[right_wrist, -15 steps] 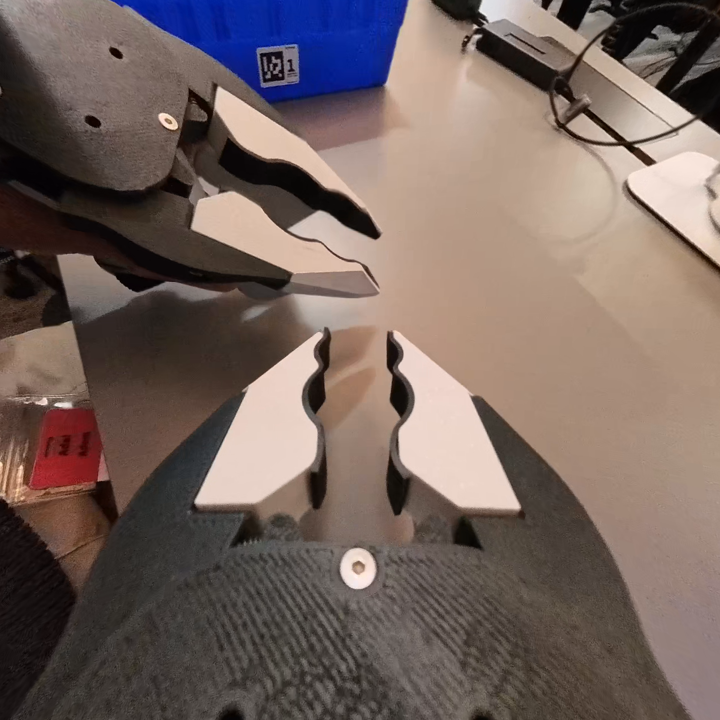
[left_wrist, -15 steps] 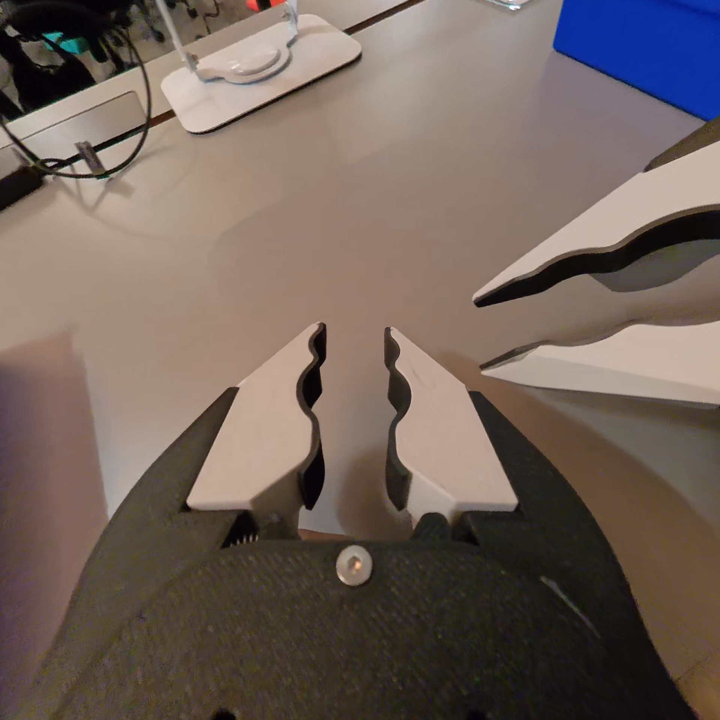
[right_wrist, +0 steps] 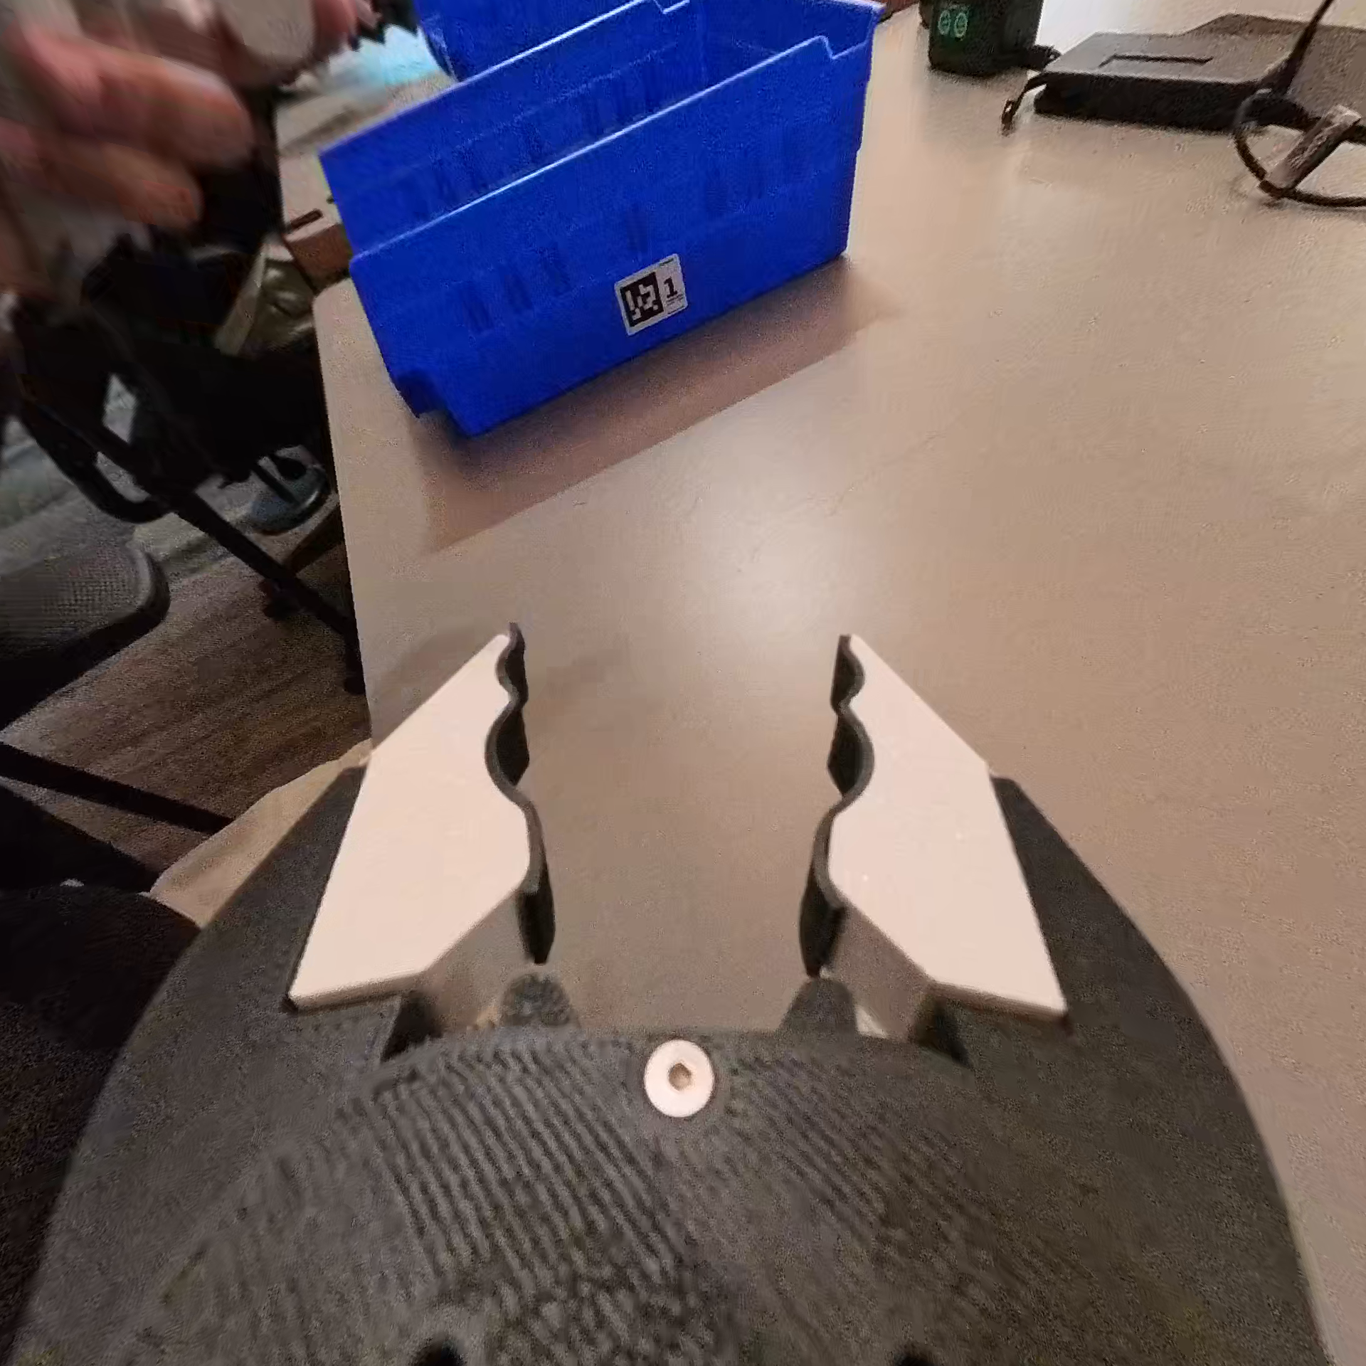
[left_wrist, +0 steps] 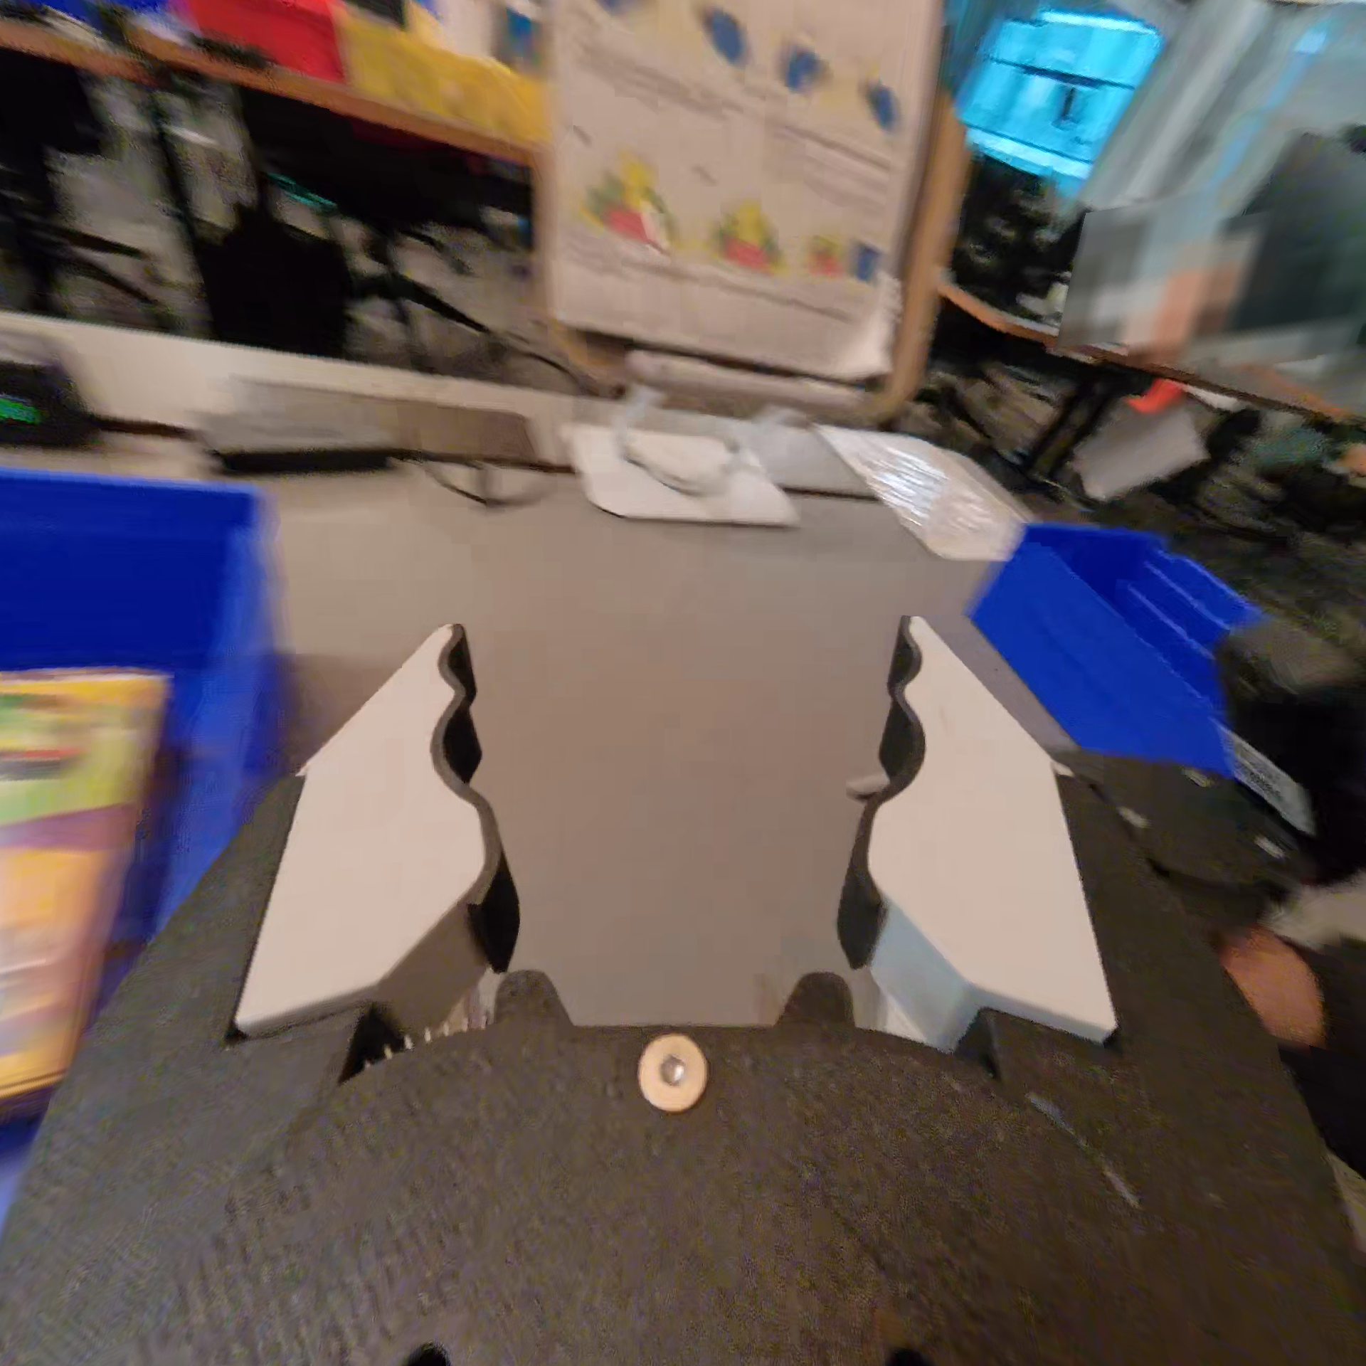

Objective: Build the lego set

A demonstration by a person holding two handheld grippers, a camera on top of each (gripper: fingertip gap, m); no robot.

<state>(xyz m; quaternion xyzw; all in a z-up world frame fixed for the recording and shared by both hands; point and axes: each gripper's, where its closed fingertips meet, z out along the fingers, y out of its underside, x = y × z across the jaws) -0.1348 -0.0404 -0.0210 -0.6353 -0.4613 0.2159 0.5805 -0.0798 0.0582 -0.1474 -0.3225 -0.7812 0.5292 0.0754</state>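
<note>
My left gripper (left_wrist: 680, 643) is open wide and empty above the grey table (left_wrist: 665, 591); its view is blurred by motion. A colourful box (left_wrist: 66, 850), yellow, green and purple, stands at the left edge in front of a blue bin (left_wrist: 133, 562). My right gripper (right_wrist: 680, 650) is open and empty over the table (right_wrist: 1035, 517) near its left edge. Two blue bins (right_wrist: 591, 244) with a square-code sticker stand ahead of it. No loose bricks show in either view.
A second blue bin (left_wrist: 1101, 658) sits right of the left gripper. A white stand base (left_wrist: 680, 480) holds an upright printed sheet (left_wrist: 739, 185) at the table's back. A black power brick and cables (right_wrist: 1183, 81) lie far right. A blurred hand (right_wrist: 96, 126) is at upper left, chairs beyond the edge.
Both grippers have opened much wider and moved apart. The left view has swung up and around, and now shows bins and shelves. The right gripper has pulled back, and the bins show in full.
</note>
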